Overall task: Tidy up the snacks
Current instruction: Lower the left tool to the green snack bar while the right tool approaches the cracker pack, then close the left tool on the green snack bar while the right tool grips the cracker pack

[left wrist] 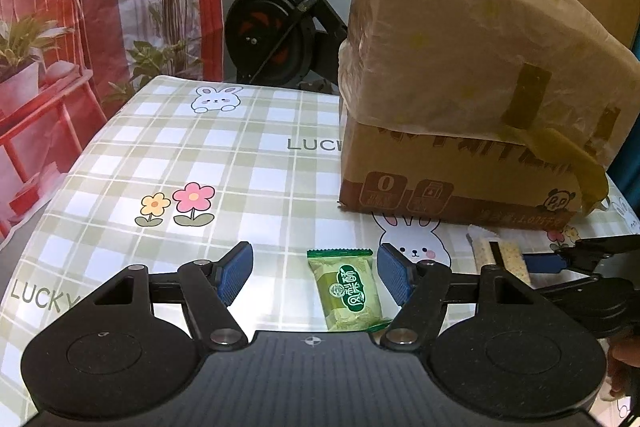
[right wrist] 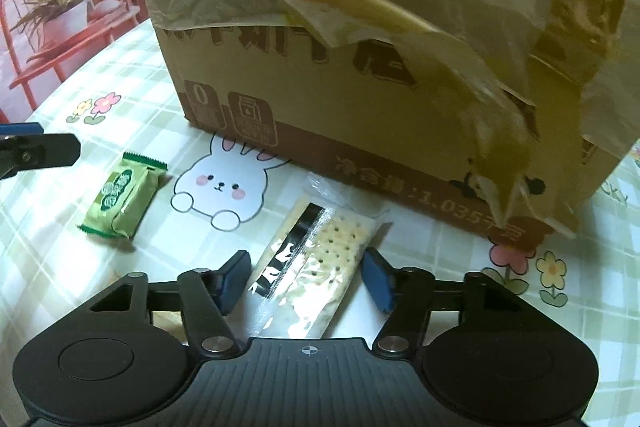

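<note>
A green wrapped snack [left wrist: 347, 289] lies on the checked tablecloth between the open fingers of my left gripper [left wrist: 314, 277], nearer the right finger; it also shows in the right wrist view [right wrist: 122, 195]. A clear-wrapped cracker packet [right wrist: 310, 259] lies between the open fingers of my right gripper [right wrist: 306, 277], untouched by either pad. In the left wrist view the cracker packet [left wrist: 500, 255] shows at the right with the right gripper's blue finger [left wrist: 544, 263] beside it. A cardboard box [left wrist: 452, 183] stands behind both snacks.
A plastic-wrapped brown parcel [left wrist: 460, 39] sits on top of the cardboard box [right wrist: 320, 99], with loose tape hanging down its front. An exercise bike [left wrist: 280, 27] stands beyond the table's far edge. A red chair backdrop [left wrist: 48, 67] is at the left.
</note>
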The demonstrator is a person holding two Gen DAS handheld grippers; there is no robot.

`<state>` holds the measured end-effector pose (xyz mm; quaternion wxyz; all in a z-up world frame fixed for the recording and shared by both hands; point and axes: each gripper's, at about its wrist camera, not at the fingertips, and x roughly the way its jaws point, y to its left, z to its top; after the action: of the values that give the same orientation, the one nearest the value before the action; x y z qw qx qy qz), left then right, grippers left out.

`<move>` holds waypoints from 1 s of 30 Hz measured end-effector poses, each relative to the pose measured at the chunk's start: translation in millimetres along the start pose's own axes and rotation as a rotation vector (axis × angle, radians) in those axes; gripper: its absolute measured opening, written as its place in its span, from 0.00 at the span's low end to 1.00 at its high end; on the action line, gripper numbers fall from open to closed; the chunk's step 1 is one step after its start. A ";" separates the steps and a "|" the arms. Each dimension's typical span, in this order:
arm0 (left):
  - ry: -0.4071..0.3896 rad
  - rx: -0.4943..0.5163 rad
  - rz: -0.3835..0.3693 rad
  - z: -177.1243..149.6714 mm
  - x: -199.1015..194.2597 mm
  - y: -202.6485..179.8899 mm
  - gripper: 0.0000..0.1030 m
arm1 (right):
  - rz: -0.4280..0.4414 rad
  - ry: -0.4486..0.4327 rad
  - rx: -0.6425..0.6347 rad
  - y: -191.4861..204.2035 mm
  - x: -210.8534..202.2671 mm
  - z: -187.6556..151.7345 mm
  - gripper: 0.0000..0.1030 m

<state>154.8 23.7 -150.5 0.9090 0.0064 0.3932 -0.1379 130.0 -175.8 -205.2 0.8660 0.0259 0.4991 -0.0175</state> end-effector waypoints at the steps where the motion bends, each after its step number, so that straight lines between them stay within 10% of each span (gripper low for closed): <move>1: 0.000 0.002 -0.001 -0.1 0.3 -0.6 0.69 | -0.001 0.001 -0.008 -2.3 -1.9 -1.4 0.52; 30: 0.102 0.089 0.024 -27.6 46.7 -25.1 0.69 | 0.037 -0.129 0.029 -33.2 -24.0 -41.0 0.45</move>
<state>159.2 -8.6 -200.6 0.8883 0.0585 0.4323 -0.1436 80.7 -206.3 -205.8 0.8961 0.0464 0.4413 -0.0105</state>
